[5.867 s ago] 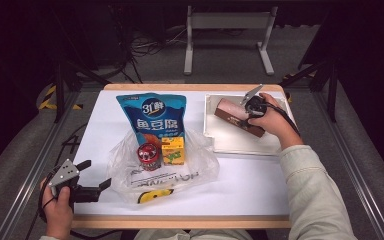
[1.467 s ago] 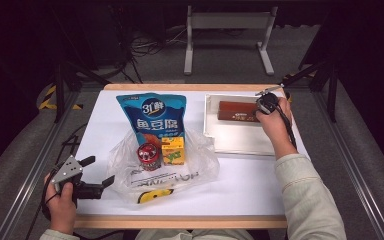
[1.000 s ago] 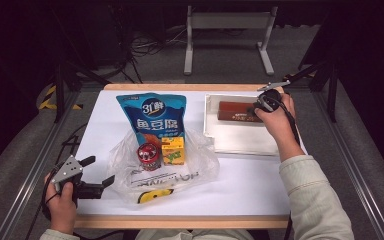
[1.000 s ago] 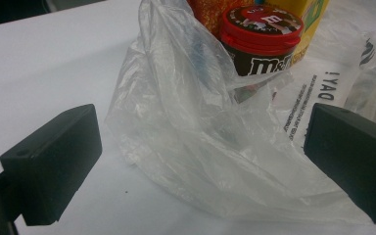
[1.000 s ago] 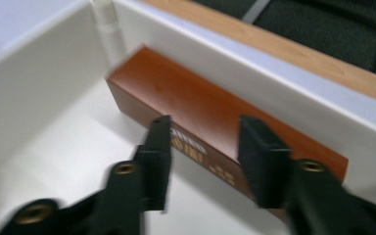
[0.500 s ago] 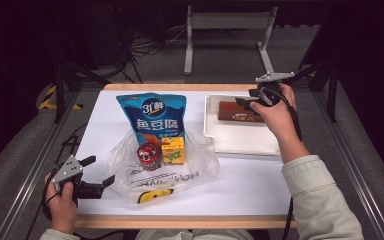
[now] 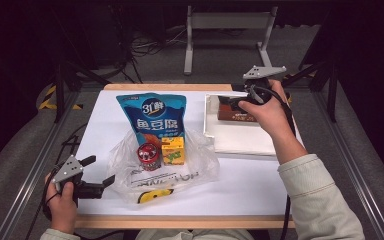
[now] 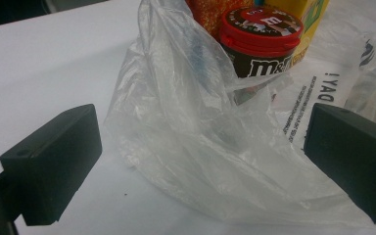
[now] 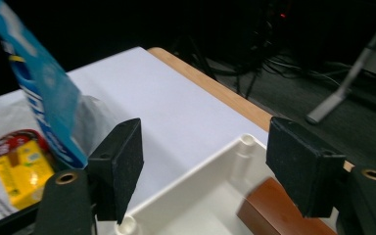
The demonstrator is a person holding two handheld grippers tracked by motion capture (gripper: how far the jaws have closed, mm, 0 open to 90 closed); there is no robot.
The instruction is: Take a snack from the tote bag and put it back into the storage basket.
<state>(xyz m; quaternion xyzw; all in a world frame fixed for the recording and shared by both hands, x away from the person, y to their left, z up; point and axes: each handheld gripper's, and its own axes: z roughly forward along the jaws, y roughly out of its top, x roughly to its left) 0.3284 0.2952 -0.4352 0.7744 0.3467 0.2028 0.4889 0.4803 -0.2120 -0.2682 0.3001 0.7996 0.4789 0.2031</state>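
Brown box (image 9: 279, 213) in white tray (image 9: 196, 193) below right gripper (image 9: 203, 164), fingers wide apart, just opening, empty.

A lab-like recording setup is shown: a white-topped table (image 7: 240, 190) with a wooden edge is ringed by dark metal rails (image 7: 27, 170), loose cables (image 7: 150, 45) are strewn on grey carpet, and a metal stand (image 7: 230, 22) is set behind, all against black surroundings.

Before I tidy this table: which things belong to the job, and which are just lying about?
In the job: brown rectangular box in the white plastic tray; right gripper, open above it.

Lying about: clear plastic bag, blue snack pouch, red-lidded candy tub, yellow carton.
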